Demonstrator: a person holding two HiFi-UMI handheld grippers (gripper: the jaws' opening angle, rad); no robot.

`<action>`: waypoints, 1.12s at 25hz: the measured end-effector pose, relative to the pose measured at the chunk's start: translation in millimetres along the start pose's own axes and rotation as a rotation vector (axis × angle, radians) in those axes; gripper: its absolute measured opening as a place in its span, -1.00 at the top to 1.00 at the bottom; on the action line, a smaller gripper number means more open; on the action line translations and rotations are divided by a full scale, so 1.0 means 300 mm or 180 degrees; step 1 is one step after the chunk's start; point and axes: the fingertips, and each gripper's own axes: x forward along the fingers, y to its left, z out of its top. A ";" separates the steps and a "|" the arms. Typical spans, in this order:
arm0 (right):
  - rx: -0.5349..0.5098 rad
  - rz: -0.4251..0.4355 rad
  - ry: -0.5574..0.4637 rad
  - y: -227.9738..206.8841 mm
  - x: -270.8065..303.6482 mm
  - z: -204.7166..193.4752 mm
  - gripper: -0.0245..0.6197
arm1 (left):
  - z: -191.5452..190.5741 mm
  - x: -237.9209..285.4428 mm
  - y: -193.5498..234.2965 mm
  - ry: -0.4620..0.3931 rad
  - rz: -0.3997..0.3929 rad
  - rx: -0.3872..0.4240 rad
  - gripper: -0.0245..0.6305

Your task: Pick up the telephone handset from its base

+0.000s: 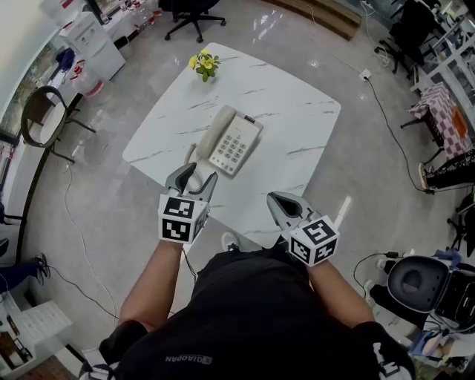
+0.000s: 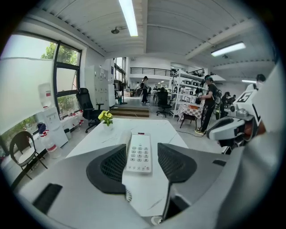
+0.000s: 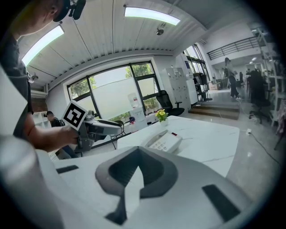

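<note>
A cream telephone [image 1: 231, 142] lies in the middle of the white marble table [image 1: 297, 111], with its handset [image 1: 212, 130] resting along the left side of the base. My left gripper [image 1: 192, 180] is open just short of the phone's near end, with nothing between the jaws. In the left gripper view the keypad [image 2: 139, 153] shows through the gap of the left gripper [image 2: 142, 155], and the handset [image 2: 125, 139] is half hidden behind the left jaw. My right gripper [image 1: 285, 207] hangs over the table's near edge, shut and empty. The right gripper view shows the right gripper [image 3: 139, 155] and the telephone [image 3: 166, 142] beyond it.
A small pot of yellow flowers [image 1: 205, 65] stands at the table's far corner. A black chair [image 1: 44, 119] is on the floor at the left, an office chair [image 1: 194, 16] beyond the table. A cable [image 1: 386, 119] runs across the floor at the right.
</note>
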 end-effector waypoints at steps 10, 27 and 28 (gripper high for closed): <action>0.0056 0.0021 0.0043 -0.061 0.006 -0.009 0.92 | -0.015 0.268 0.168 0.0353 0.0181 0.0185 0.24; 0.0301 -0.0131 0.0140 -0.215 -0.010 -0.044 0.92 | -0.065 0.698 0.254 0.1013 0.0060 0.0386 0.22; 0.0307 -0.0128 0.0146 -0.219 -0.008 -0.043 0.92 | -0.075 0.713 0.257 0.1062 0.0054 0.0379 0.22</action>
